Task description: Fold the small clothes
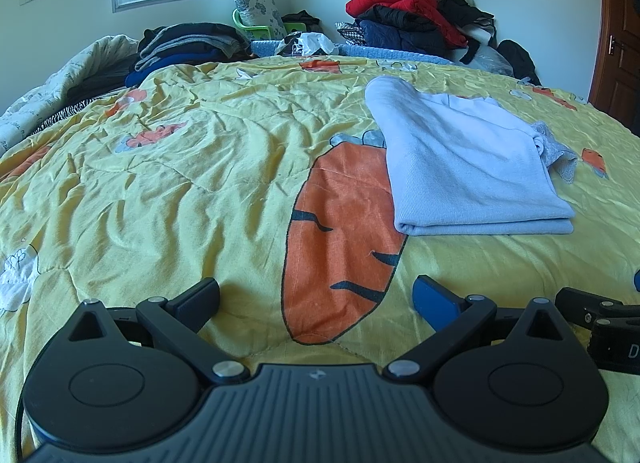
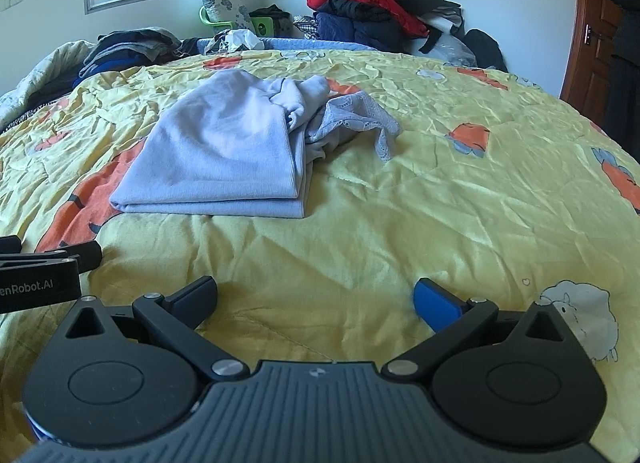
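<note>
A: Entry. The yellow quilt (image 2: 400, 199) carries one pale blue garment (image 2: 224, 151), folded flat, lying beyond both tools. A lace-trimmed end (image 2: 360, 119) trails loose off the garment's right side.

B: Tongs? The left gripper (image 1: 316, 295) and right gripper (image 2: 316, 295) both stand wide apart, empty, short of the garment's near fold.

A: Judgement: pinch the lace end low, tuck it over the garment, and keep the stacked layers square.

Folded top (image 2: 224, 151) on quilt (image 2: 400, 223), clothes pile (image 2: 372, 7) behind
</note>
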The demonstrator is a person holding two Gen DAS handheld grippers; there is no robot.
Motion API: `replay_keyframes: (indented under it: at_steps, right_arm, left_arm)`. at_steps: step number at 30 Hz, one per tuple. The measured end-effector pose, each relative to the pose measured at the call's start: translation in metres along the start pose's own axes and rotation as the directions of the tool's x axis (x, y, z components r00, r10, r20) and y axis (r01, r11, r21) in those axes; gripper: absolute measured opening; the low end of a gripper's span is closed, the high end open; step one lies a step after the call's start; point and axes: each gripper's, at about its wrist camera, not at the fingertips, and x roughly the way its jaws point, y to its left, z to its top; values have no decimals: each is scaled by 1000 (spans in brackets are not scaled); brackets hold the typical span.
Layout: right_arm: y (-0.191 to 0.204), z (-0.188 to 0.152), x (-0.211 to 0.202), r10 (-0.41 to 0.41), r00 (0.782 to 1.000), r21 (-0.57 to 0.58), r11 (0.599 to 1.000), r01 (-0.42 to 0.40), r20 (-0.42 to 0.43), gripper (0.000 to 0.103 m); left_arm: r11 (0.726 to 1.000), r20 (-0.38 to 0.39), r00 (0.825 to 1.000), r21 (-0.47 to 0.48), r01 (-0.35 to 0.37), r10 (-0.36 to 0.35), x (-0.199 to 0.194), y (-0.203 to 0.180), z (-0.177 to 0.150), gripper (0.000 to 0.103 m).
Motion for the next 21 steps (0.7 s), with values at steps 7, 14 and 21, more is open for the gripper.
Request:
replay_keyframes:
  at_steps: [7, 14, 21]
  right_arm:
    - [1, -1, 0, 0, 1000, 2, 1000, 0, 11, 103]
    - [0, -1, -1, 1, 1000, 3, 1000, -1, 12, 103]
    - [0, -1, -1, 3, 1000, 6, 1000, -3, 13, 103]
  left_arm:
    - [1000, 0, 1000, -1, 0, 0, 0, 1, 0, 103]
    - [1000, 0, 1000, -1, 0, 0, 0, 1, 0, 103]
    - [1000, 0, 1000, -2, 1, -1, 0, 1, 0, 103]
